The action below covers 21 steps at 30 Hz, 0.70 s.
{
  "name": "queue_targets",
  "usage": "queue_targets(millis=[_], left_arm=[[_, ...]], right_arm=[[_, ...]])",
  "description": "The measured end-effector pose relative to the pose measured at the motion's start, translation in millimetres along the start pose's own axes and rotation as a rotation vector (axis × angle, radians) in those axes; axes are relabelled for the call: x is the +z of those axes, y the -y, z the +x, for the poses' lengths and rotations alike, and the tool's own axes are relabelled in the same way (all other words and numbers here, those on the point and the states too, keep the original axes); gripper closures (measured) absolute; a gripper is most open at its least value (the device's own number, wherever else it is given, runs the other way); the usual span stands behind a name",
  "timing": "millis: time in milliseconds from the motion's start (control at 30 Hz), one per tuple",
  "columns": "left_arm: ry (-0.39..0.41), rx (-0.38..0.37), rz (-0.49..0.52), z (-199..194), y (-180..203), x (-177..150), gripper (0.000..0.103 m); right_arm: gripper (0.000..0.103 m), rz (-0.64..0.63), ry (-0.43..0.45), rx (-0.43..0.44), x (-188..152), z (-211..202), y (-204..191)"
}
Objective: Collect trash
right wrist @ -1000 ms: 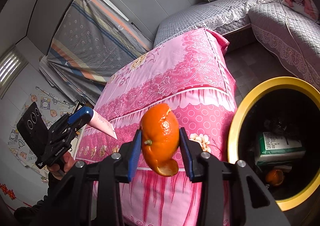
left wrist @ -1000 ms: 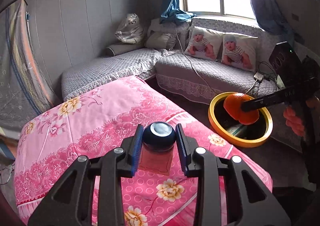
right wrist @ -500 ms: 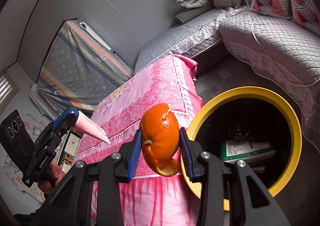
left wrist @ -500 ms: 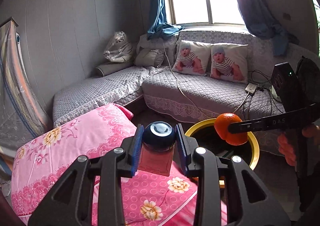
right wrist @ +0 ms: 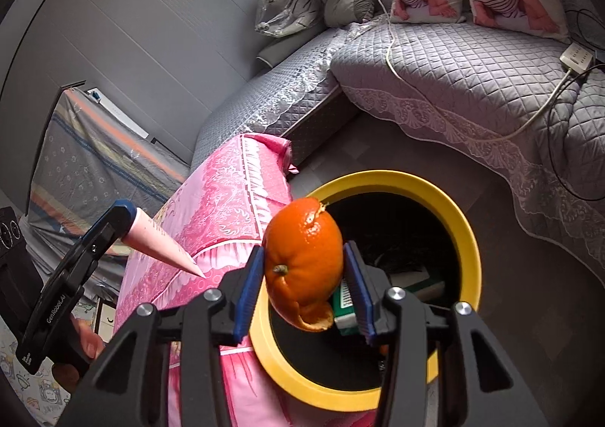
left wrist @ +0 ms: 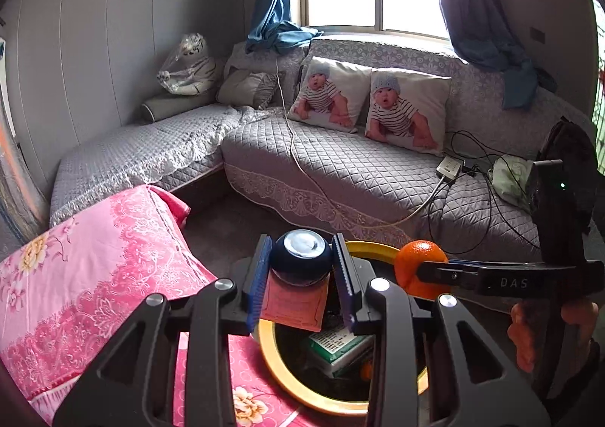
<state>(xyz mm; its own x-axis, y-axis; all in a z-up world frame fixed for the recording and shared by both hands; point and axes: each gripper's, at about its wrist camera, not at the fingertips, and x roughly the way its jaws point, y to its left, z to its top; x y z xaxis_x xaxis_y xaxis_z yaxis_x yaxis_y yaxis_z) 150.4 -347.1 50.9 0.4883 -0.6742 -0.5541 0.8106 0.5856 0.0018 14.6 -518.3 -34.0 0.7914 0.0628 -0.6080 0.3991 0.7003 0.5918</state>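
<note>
An orange peel, shaped like a hollow orange [right wrist: 302, 256], sits between the blue pads of my right gripper [right wrist: 304, 275], above the near rim of the yellow-rimmed black bin [right wrist: 469, 238]. The right jaws are opening, and a thin gap shows at the right pad. In the left wrist view the peel [left wrist: 419, 260] hangs over the bin's far rim [left wrist: 363, 247]. My left gripper [left wrist: 301, 264] is shut on a pink tube with a dark blue cap [left wrist: 300, 256], held over the bin's left side. The right wrist view shows the tube [right wrist: 159, 241] pointing towards the bin.
The bin holds a green-and-white packet [left wrist: 332, 345] and other scraps. A table under a pink flowered cloth [left wrist: 94, 275] stands left of the bin. Behind runs a grey quilted corner sofa [left wrist: 340, 170] with baby-print cushions, cables and a power strip [left wrist: 450, 166]. A gloved hand [left wrist: 529, 328] holds the right gripper.
Both grippers have swung from above the pink table to above the bin. The right jaws have spread slightly around the peel. The left grip on the tube is unchanged.
</note>
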Motion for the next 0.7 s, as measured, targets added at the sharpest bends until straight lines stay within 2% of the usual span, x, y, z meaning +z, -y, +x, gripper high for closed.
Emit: queue_targets(millis=[33, 67, 100, 267, 333, 400, 433, 567, 633, 700], left_arm=[[-0.005, 0.012, -0.025, 3, -4, -1, 0.058], [0.001, 0.018, -0.052, 2, -10, -3, 0.034], [0.014, 0.018, -0.079, -3, -17, -6, 0.025], [0.044, 0.053, -0.133, -26, -41, -14, 0.017], [0.069, 0.098, -0.148, -42, -51, -19, 0.008], [0.119, 0.149, -0.16, -65, -62, -25, 0.008], [0.145, 0.177, -0.163, -77, -68, -29, 0.008], [0.201, 0.295, -0.173, -121, -91, -43, 0.008], [0.233, 0.386, -0.165, -142, -100, -52, 0.008], [0.266, 0.495, -0.159, -164, -107, -62, 0.008]], right_arm=[[0.053, 0.013, 0.009, 0.004, 1, -5, 3], [0.048, 0.021, 0.022, 0.004, 2, -10, 6], [0.044, 0.02, 0.034, 0.001, 2, -16, 5], [0.042, 0.027, 0.061, -0.012, 2, -34, 2], [0.036, 0.014, 0.085, -0.058, -1, -37, -4], [0.031, -0.02, 0.11, -0.132, -4, -37, -15], [0.029, -0.039, 0.129, -0.181, -5, -36, -21], [0.008, -0.102, 0.239, -0.339, -18, -30, -51], [0.008, -0.151, 0.272, -0.38, -29, -24, -72], [0.008, -0.197, 0.292, -0.384, -39, -16, -93]])
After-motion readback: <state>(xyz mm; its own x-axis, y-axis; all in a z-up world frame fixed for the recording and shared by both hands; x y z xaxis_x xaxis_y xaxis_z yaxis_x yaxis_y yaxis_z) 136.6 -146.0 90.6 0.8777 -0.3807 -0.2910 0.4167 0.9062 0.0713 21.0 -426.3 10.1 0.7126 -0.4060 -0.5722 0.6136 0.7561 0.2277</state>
